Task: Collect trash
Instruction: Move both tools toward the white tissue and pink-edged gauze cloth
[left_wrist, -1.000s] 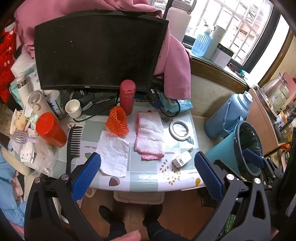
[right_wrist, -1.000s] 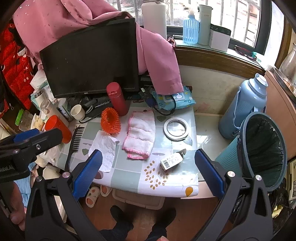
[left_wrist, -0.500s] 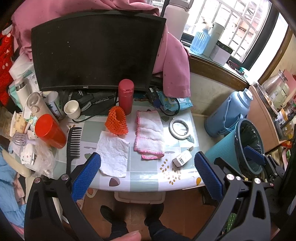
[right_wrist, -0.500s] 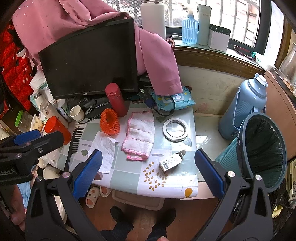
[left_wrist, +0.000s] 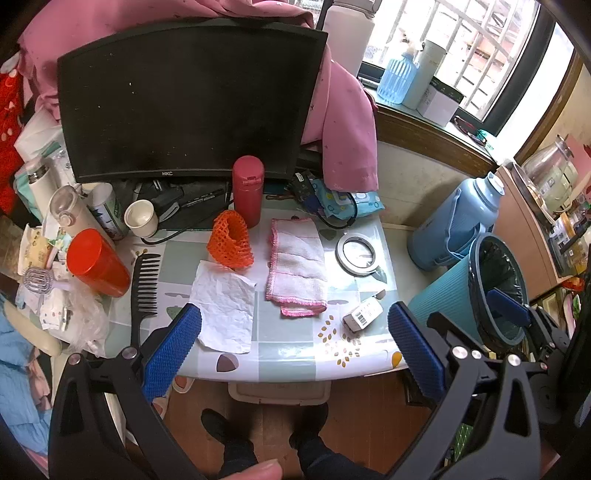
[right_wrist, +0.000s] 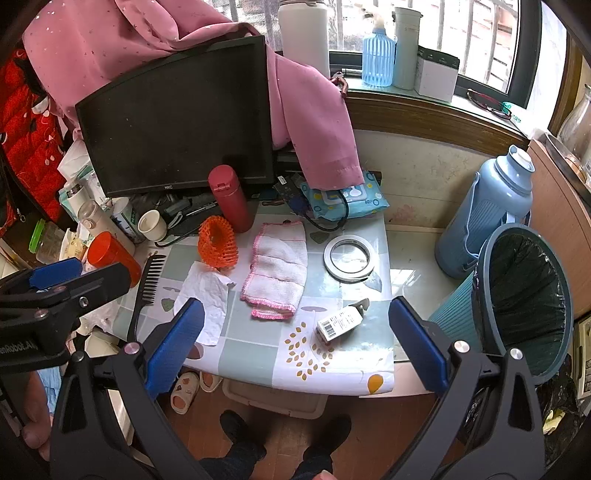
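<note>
A pale green checked tablecloth with leaf prints (left_wrist: 295, 343) carries crumpled white paper (left_wrist: 225, 306), an orange mesh sleeve (left_wrist: 229, 240) and a pink-edged white cloth (left_wrist: 297, 266).

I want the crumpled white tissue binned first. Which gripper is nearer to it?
Left. The left gripper is open with one fingertip at the tissue's near edge. The right gripper, also open, sits farther right, toward the trash bin.

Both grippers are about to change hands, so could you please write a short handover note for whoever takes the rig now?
Left gripper: open, empty, short of the table's near edge.
Right gripper: open, empty, likewise.
On the table: crumpled paper, orange net, small barcoded box.
Lined bin stands right of the table.
Done: nothing picked up.
Left: likely bin these three.
</note>
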